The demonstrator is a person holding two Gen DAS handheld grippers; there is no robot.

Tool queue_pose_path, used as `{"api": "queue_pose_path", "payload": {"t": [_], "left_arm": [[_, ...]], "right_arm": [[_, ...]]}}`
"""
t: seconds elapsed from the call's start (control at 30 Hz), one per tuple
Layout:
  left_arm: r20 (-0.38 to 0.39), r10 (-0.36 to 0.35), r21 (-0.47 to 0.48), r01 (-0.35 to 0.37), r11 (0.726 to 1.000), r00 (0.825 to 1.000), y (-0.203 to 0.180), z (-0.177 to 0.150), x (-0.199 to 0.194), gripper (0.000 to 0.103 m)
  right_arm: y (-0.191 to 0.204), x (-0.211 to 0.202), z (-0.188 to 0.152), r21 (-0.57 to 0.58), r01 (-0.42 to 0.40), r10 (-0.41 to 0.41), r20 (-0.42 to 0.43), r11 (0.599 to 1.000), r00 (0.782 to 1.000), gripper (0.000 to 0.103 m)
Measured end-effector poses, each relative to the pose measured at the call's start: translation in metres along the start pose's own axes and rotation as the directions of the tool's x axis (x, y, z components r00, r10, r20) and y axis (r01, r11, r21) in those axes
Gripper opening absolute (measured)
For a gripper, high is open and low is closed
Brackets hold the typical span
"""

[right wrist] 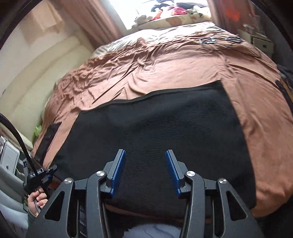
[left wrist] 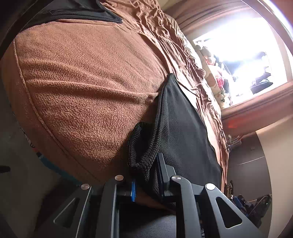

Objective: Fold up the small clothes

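Note:
A black knit garment lies spread flat on the brown bed. My right gripper hovers over its near part, open, with nothing between the blue pads. In the left wrist view, a bunched, thick edge of the black knit garment stands up off the brown fleece blanket. My left gripper is shut on that bunch, which hides its left fingertip. The rest of the garment runs flat past the right finger. In the right wrist view, a hand holds the left gripper at the bed's near left corner.
Another black piece of cloth lies at the blanket's far end. Black cables and small dark items rest on the far right of the bed. Cushions and soft things line the bright window. A cream padded wall runs along the left.

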State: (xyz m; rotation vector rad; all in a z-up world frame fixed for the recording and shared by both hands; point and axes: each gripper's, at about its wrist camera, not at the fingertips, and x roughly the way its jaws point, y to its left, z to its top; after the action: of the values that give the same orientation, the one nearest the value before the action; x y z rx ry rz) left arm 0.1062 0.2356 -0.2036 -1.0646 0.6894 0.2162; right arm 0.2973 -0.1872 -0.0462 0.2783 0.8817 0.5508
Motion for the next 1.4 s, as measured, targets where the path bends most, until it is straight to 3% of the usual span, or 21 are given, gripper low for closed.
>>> {"api": "queue_pose_path", "payload": {"t": [0.07,0.2,0.5,0.73,1.0,1.4], "left_arm": [[0.010,-0.001,-0.009,0.001,1.000,1.000,0.001,-0.001,0.000,0.018],[0.049,-0.003,-0.029,0.005,1.000,0.999,0.003,-0.002,-0.004,0.007],[0.123,0.013,-0.063,-0.005,0.998,0.992,0.005,-0.009,-0.010,0.005],[0.156,0.045,-0.074,-0.034,0.997,0.987,0.005,-0.013,-0.014,0.005],[0.144,0.047,-0.102,-0.032,0.994,0.988,0.009,-0.013,-0.010,0.005],[0.115,0.073,-0.110,-0.061,0.992,0.991,0.007,-0.010,-0.003,0.006]], "right_arm": [[0.008,0.016,0.007,-0.011,-0.010,0.010,-0.026,1.000,1.000,0.036],[0.024,0.049,0.021,-0.046,-0.003,0.000,-0.070,0.999,0.998,0.030],[0.057,0.133,0.052,-0.131,0.035,-0.061,-0.197,0.991,0.979,0.014],[0.076,0.186,0.067,-0.197,0.067,-0.114,-0.237,0.978,0.965,0.009],[0.085,0.234,0.085,-0.222,0.104,-0.158,-0.239,0.970,0.958,0.005],[0.076,0.274,0.113,-0.193,0.144,-0.184,-0.209,0.971,0.960,0.003]]}}
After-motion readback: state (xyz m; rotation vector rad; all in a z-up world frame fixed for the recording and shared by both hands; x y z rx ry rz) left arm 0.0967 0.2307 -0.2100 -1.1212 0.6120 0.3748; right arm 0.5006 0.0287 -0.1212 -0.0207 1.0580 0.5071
